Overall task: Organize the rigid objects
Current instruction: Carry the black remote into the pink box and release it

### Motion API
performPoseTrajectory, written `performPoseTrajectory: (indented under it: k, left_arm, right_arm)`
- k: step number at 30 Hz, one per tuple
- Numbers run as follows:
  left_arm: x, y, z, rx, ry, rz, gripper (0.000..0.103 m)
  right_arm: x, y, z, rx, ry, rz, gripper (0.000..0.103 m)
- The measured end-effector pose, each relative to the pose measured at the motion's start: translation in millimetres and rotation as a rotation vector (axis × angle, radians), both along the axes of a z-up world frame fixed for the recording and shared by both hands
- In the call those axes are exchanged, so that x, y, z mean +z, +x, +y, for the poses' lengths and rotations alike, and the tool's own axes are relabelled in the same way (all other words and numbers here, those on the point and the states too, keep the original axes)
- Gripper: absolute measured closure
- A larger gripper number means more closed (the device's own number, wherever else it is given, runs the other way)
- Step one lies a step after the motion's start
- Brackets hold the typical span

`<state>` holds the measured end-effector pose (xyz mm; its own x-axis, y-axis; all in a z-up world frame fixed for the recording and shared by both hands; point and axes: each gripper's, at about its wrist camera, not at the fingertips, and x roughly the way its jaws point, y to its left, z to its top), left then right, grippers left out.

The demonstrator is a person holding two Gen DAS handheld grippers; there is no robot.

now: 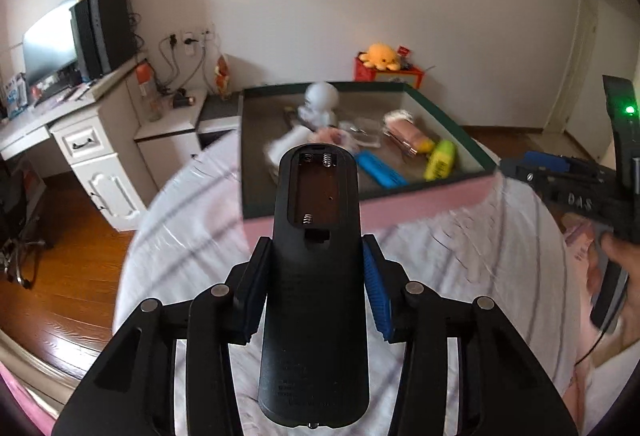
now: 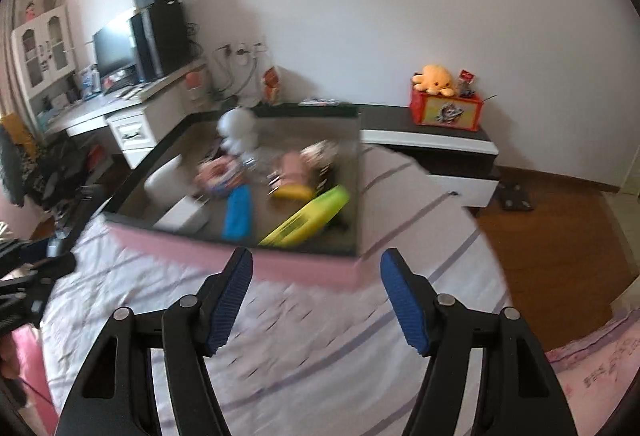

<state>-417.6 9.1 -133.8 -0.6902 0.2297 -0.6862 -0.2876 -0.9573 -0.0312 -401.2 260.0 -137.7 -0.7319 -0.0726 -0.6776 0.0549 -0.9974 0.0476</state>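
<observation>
My left gripper point(image 1: 316, 252) is shut on a black remote control point(image 1: 316, 276), held back side up with its empty battery bay showing, above the bed just short of the box. The pink-sided box point(image 1: 420, 202) sits on the bed and holds a white figurine point(image 1: 322, 102), a blue bar point(image 1: 380, 170), a yellow-green marker point(image 1: 440, 160) and other small items. In the right wrist view the box point(image 2: 304, 270) lies just ahead of my right gripper point(image 2: 316, 264), which is open and empty above the bedsheet. The blue bar point(image 2: 238, 212) and the yellow-green marker point(image 2: 308, 216) show there too.
A white striped sheet point(image 2: 320, 348) covers the bed. A white desk with a monitor point(image 1: 48, 48) stands at the left. A low cabinet point(image 2: 432, 144) carries a red box with an orange plush octopus point(image 2: 436, 78). The right gripper's body point(image 1: 580, 192) shows at the right edge.
</observation>
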Motion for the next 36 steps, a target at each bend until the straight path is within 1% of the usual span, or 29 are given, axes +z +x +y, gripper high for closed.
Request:
performPoseTrajectory:
  k: [1, 2, 4, 5, 6, 7, 10, 11, 12, 13, 18, 22, 26, 29, 31, 36]
  left_arm:
    - [1, -4, -3, 0.006, -0.006, 0.002, 0.059]
    - [2, -11, -6, 0.014, -0.005, -0.001, 0.059]
    - [2, -22, -11, 0.025, 0.000, -0.013, 0.059]
    - [2, -26, -12, 0.029, -0.002, -0.019, 0.059]
    - [1, -34, -14, 0.040, -0.016, -0.026, 0.059]
    - [0, -36, -14, 0.043, -0.022, -0.028, 0.059]
    - [-4, -51, -18, 0.049, -0.021, -0.053, 0.059]
    - [-6, -55, -19, 0.054, -0.020, -0.059, 0.059]
    - [-7, -57, -20, 0.056, -0.020, -0.062, 0.059]
    - [-8, -60, -21, 0.057, -0.019, -0.068, 0.059]
    - [-11, -76, -20, 0.060, -0.021, -0.091, 0.059]
    - [-5, -87, -8, 0.030, -0.027, -0.090, 0.059]
    - [4, -100, 13, -0.012, -0.045, -0.084, 0.059]
    - [9, -110, 35, -0.062, -0.058, -0.081, 0.059]
    - [11, -116, 51, -0.096, -0.058, -0.084, 0.059]
    - [9, -123, 84, -0.147, -0.059, -0.087, 0.059]
  right_arm:
    - [0, -10, 4, -0.007, 0.002, -0.018, 0.052]
    - [-1, -20, 10, -0.007, -0.009, -0.034, 0.068]
    - [-5, -38, 17, -0.008, -0.018, -0.068, 0.072]
    - [-9, -48, 17, -0.009, 0.002, -0.089, 0.078]
    - [-14, -57, 16, -0.005, 0.011, -0.117, 0.078]
    - [-19, -66, 18, 0.005, -0.005, -0.141, 0.078]
    - [-29, -79, 17, 0.011, 0.007, -0.172, 0.078]
    - [-31, -81, 18, 0.018, -0.005, -0.181, 0.079]
    - [-36, -86, 17, 0.027, -0.008, -0.202, 0.086]
    - [-39, -89, 16, 0.026, 0.011, -0.214, 0.091]
    - [-41, -94, 13, 0.033, 0.050, -0.222, 0.092]
    - [-41, -99, 14, 0.040, 0.065, -0.231, 0.092]
    - [-42, -106, 14, 0.043, 0.072, -0.241, 0.092]
    - [-43, -108, 14, 0.047, 0.078, -0.246, 0.092]
    - [-44, -109, 14, 0.048, 0.077, -0.248, 0.092]
    - [-44, -110, 14, 0.049, 0.083, -0.251, 0.092]
